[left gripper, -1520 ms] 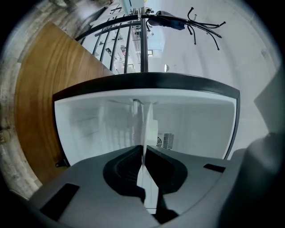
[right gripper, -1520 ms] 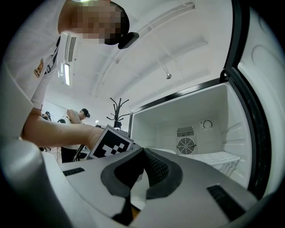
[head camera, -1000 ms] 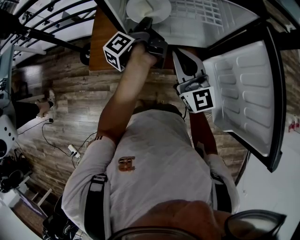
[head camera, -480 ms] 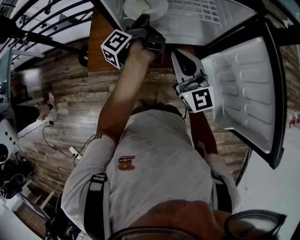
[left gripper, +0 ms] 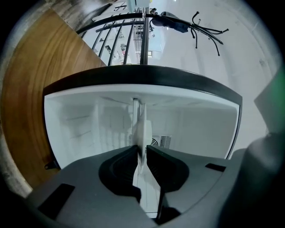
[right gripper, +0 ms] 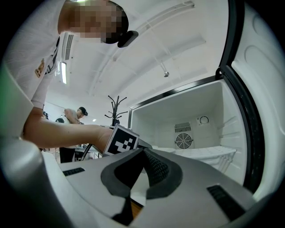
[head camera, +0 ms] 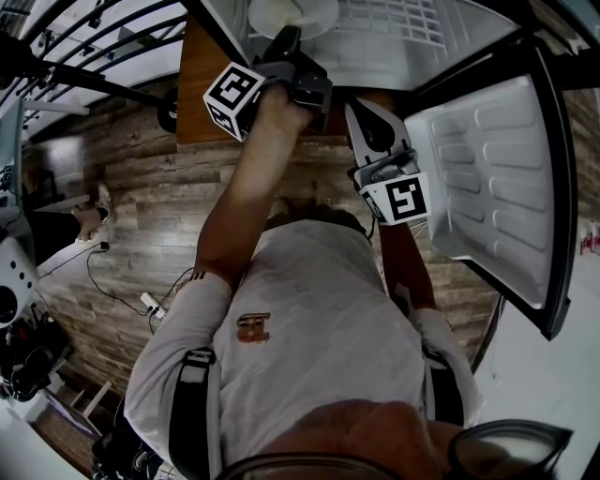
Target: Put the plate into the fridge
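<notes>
The white plate point(head camera: 292, 14) lies inside the open fridge point(head camera: 403, 42) at the top of the head view. My left gripper point(head camera: 286, 42) reaches in to it. In the left gripper view the plate point(left gripper: 143, 127) shows edge-on, its rim between the jaws of the left gripper point(left gripper: 141, 150). Those jaws are opening and the pads no longer look pressed on the rim. My right gripper point(head camera: 356, 108) hangs just outside the fridge mouth, to the right of the left one. Seen from its own camera, the right gripper point(right gripper: 143, 152) is shut with nothing in it.
The fridge door point(head camera: 487, 178) stands swung open on the right. A white wire shelf point(right gripper: 207, 152) and a fan grille point(right gripper: 183, 140) are inside. A brown wooden panel point(head camera: 202, 84) flanks the fridge on the left. Cables point(head camera: 141, 300) lie on the plank floor. Another person point(right gripper: 73, 116) stands far behind.
The left gripper and the plate shifted slightly deeper into the fridge, then held. The right gripper has barely moved.
</notes>
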Action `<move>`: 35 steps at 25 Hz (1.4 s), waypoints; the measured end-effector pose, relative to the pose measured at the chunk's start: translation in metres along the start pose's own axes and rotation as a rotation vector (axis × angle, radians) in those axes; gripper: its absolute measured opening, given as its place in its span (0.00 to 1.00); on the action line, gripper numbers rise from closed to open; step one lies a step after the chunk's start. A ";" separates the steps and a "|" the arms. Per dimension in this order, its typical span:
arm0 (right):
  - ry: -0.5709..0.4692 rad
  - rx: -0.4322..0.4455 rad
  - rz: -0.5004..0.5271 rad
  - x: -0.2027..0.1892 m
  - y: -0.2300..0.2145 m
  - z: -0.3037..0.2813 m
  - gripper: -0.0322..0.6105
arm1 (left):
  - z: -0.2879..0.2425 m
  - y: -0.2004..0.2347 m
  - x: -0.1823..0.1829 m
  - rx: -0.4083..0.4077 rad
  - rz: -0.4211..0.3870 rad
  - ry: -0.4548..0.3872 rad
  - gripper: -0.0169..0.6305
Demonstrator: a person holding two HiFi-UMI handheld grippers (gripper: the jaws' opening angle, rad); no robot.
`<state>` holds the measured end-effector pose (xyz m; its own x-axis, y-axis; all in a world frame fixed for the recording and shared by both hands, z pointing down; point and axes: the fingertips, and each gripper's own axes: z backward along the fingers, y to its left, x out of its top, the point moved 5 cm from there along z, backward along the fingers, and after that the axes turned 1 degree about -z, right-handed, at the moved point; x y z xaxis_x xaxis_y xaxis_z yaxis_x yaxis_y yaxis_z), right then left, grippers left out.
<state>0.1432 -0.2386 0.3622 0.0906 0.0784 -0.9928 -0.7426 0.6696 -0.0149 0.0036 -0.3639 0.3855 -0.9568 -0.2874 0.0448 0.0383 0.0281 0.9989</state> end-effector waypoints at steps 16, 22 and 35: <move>0.011 -0.007 -0.010 0.001 0.000 -0.004 0.10 | 0.032 -0.011 -0.008 -0.125 -0.202 0.102 0.21; -0.001 0.004 -0.032 0.005 0.006 -0.006 0.10 | 0.054 -0.024 -0.017 -0.239 -0.326 0.161 0.21; -0.019 0.042 -0.035 0.020 0.034 -0.011 0.10 | 0.111 -0.048 -0.015 -0.358 -1.061 0.260 0.09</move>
<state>0.1122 -0.2229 0.3405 0.1294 0.0682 -0.9892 -0.7104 0.7024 -0.0444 -0.0159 -0.2548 0.3348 -0.4697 -0.1941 -0.8612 -0.6315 -0.6079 0.4814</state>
